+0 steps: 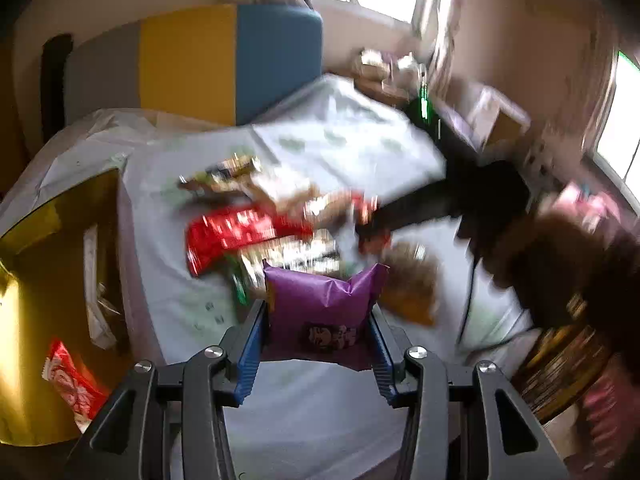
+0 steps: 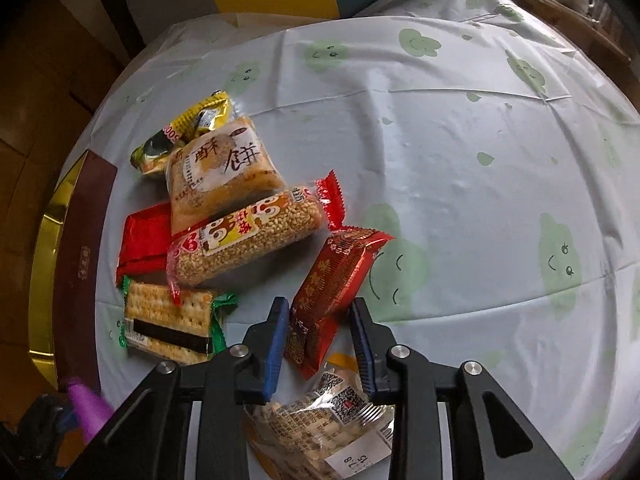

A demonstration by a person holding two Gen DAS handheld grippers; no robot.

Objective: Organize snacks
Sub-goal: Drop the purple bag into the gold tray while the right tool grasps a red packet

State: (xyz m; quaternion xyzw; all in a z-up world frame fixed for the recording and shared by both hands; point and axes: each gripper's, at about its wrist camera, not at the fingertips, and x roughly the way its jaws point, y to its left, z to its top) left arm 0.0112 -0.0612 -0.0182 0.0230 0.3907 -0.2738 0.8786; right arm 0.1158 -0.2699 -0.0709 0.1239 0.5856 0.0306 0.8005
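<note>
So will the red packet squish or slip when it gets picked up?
The red packet looks shiny, so it may slip between the right hand-held gripper pads. It is foil wrap, so probably crinkly and light. It already sits tilted on a clear bag, so it may swing.

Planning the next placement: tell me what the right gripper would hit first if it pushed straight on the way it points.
The right gripper is closed on the dark red packet. Beyond it, probably the tablecloth; depth is unclear.

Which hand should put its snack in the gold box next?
Left, probably. The left gripper already holds the purple packet, and the gold box sits close beside it. The right gripper is only closing on the red packet.
</note>
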